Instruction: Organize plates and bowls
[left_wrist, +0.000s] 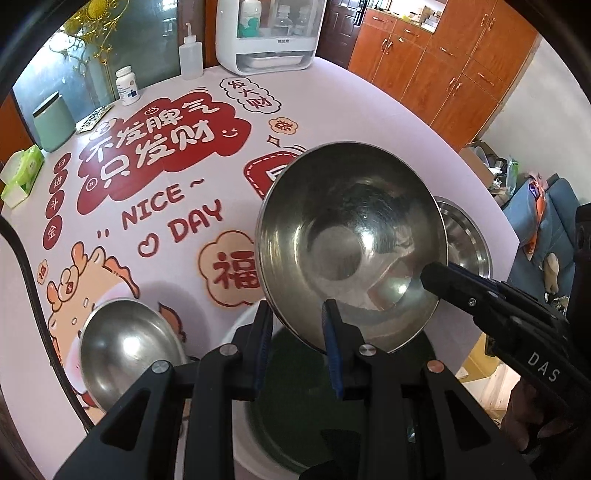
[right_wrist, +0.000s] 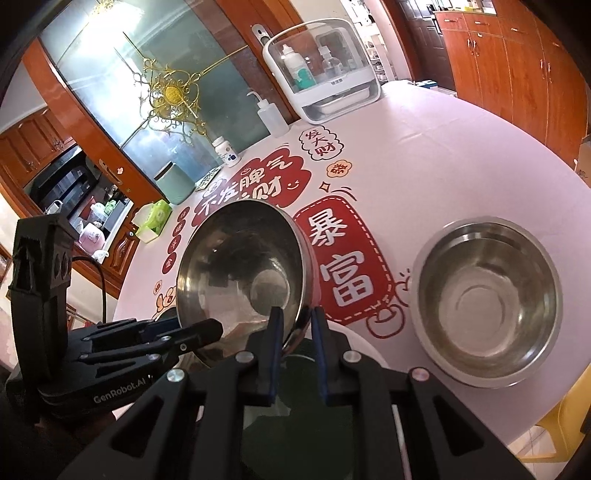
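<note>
Both tongs pinch one tilted steel bowl (left_wrist: 351, 240) by its rim — left tongs (left_wrist: 297, 317), right tongs (right_wrist: 297, 325) marked "DAS" — above the "NICE DAY" worktop (left_wrist: 369, 122).

Pink desk (left_wrist: 369, 110) printed with red Chinese characters, "NICE DAY" (left_wrist: 168, 218) and a cartoon dragon (left_wrist: 85, 280). At the far edge, a white cabinet (left_wrist: 267, 33) with a clear hood, bottles inside and a tray below. Just beside it, a squeeze bottle (left_wrist: 191, 57) with a bent spout, then a white pill bottle (left_wrist: 127, 86), a patterned coaster (left_wrist: 94, 117), a mint-green container (left_wrist: 53, 122) and a green tissue box (left_wrist: 22, 171) along the left edge. Behind, a glass door (right_wrist: 147, 92) with a gold ornament (right_wrist: 171, 94). Right, orange wooden cupboards (left_wrist: 443, 62). Beyond the desk, a blue sofa (left_wrist: 535, 206) and a cardboard box (left_wrist: 484, 162) of clutter.
</note>
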